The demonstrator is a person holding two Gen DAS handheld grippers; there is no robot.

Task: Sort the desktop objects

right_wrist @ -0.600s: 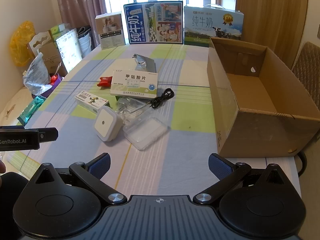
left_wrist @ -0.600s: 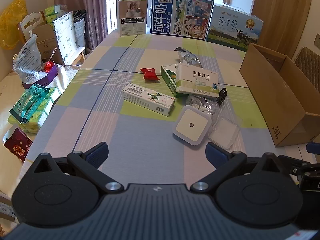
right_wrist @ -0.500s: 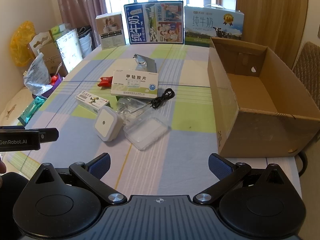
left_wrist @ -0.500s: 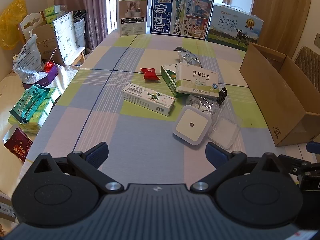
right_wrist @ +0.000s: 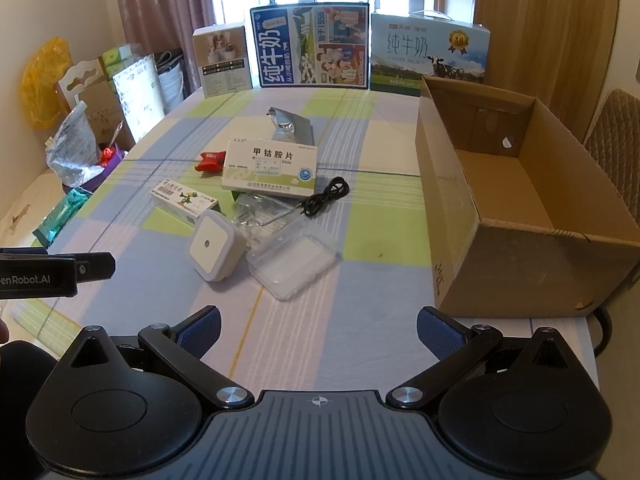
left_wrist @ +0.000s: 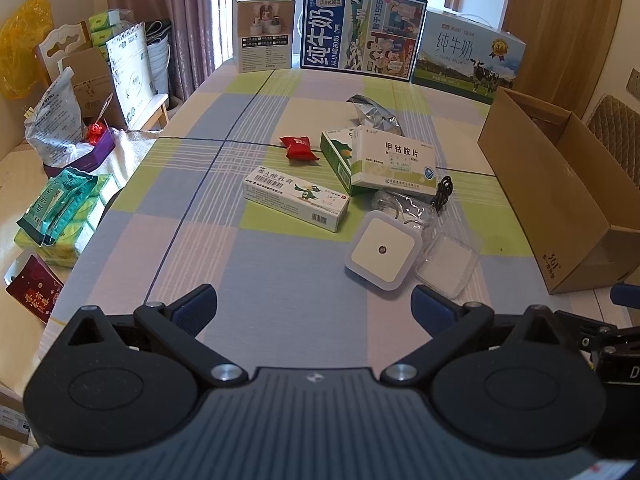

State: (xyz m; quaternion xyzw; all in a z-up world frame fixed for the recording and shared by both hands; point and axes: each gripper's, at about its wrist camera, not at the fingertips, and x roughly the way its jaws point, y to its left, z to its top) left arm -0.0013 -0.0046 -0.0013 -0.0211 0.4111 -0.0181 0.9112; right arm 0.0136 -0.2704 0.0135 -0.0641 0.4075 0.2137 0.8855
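Two wrist views of a checked tablecloth (left_wrist: 280, 312) bearing scattered items. Left gripper (left_wrist: 314, 306) and right gripper (right_wrist: 319, 326) both hover over the near table edge with jaws spread wide and nothing between them. From left to right in the left wrist view: a long ointment box (left_wrist: 296, 198); a red snack packet (left_wrist: 298, 147) beyond it; a green carton (left_wrist: 335, 156) partly covered by a white medicine box (left_wrist: 394, 166) that leans on it; a crumpled foil pouch (left_wrist: 374, 110) farther off; a square white night light (left_wrist: 382, 252) nearest the gripper; a clear plastic case (left_wrist: 448, 266) touching the light's right side; crinkled clear packaging (left_wrist: 400, 204) and a coiled black cable (left_wrist: 442, 192) just behind these. An open cardboard box (left_wrist: 560, 184) stands at the right edge, well apart from the cluster. Only the right wrist view looks down into this box (right_wrist: 520, 184), showing a bare floor; it also shows the left gripper's body (right_wrist: 52, 272) entering from the left. Only the left wrist view shows the tissue packs (left_wrist: 60, 208) and a red card (left_wrist: 32, 294) off the table's left side. Three upright cartons (right_wrist: 312, 46) line the far edge before a window.
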